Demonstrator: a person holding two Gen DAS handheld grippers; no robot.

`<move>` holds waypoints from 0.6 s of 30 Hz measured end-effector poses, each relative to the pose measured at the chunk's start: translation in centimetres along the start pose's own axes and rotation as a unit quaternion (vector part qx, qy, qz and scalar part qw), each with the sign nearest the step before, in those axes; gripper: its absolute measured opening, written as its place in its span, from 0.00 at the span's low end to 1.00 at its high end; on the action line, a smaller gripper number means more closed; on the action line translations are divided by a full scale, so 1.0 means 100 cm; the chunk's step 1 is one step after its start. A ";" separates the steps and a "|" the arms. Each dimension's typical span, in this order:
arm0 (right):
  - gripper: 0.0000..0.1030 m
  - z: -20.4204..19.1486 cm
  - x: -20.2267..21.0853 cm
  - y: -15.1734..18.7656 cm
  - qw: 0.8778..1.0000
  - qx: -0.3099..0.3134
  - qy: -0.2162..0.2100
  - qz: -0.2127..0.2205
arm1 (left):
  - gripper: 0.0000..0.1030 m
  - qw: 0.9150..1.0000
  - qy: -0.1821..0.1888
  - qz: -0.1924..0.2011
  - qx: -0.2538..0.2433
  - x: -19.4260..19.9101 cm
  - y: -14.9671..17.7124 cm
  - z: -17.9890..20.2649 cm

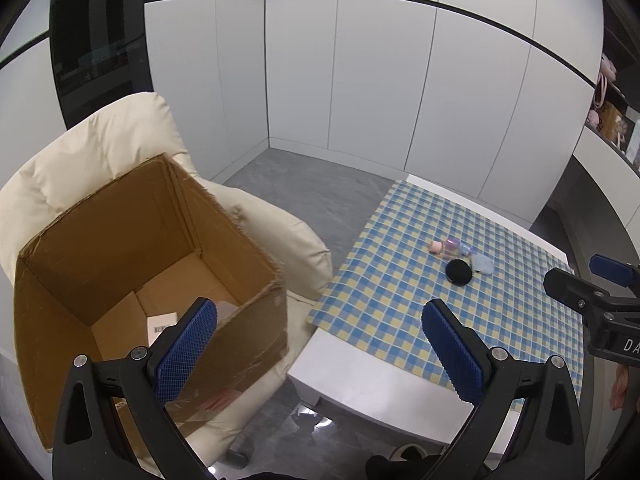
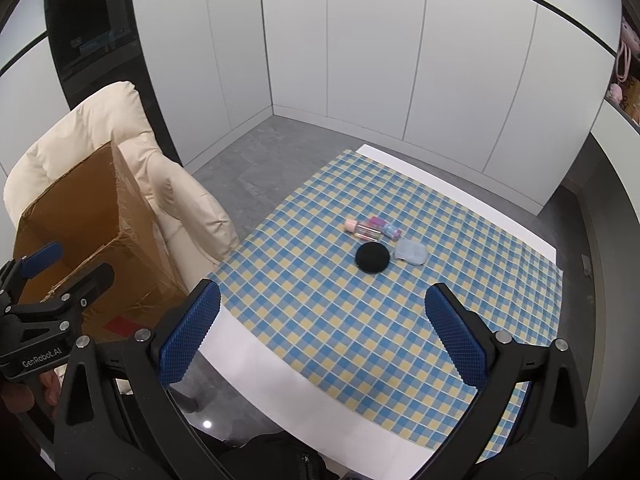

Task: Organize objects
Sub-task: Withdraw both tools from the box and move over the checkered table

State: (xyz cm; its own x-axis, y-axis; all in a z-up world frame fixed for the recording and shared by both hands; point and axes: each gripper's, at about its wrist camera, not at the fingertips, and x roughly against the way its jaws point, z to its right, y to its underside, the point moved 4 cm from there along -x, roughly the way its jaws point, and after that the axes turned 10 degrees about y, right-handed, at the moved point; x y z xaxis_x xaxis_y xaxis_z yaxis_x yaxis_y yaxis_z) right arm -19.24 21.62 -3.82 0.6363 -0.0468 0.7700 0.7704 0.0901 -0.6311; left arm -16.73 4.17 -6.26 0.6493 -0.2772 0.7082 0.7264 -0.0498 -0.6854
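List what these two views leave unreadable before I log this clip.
- Cardboard box floor: near part hidden by the left gripper fingers in the left wrist view; the right wrist view shows only its walls.
- White label in the box: print too small.
- Two small bottles: contents and labels too small.
- Shelf items: cut off by the edge.

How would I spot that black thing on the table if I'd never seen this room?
Find the white table's blue-and-yellow checked tablecloth. Near its middle lies a small cluster; the flat round black pad is its nearest member. Beside the pale blue case and two small clear bottles, it alone is dark and circular.
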 end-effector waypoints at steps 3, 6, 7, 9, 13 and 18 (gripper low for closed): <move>1.00 0.007 0.000 0.001 1.000 -0.005 0.004 -0.002 | 0.99 1.000 0.005 -0.004 -0.005 -0.003 0.002 0.006; 1.00 0.013 0.000 0.003 1.000 -0.009 0.006 -0.005 | 0.99 1.000 0.010 -0.006 -0.013 -0.006 0.003 0.015; 1.00 0.015 0.000 0.004 1.000 -0.010 0.007 -0.005 | 0.99 1.000 0.011 -0.006 -0.015 -0.007 0.003 0.017; 1.00 0.020 0.001 0.006 1.000 -0.011 0.011 -0.005 | 0.99 1.000 0.013 -0.007 -0.018 -0.009 0.003 0.022; 1.00 0.031 0.000 0.011 1.000 -0.016 0.015 -0.008 | 0.99 1.000 0.018 -0.009 -0.023 -0.013 0.003 0.032; 1.00 0.046 0.000 0.015 0.999 -0.024 0.023 -0.011 | 0.99 0.999 0.025 -0.011 -0.029 -0.018 0.001 0.046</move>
State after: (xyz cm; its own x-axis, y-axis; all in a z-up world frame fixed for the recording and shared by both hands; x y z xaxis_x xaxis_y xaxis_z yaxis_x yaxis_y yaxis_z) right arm -18.23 26.38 -4.36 0.6197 -0.0944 0.7791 0.7844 0.0400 -0.6190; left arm -16.81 9.11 -6.86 0.6202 -0.3230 0.7148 0.7252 -0.1114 -0.6795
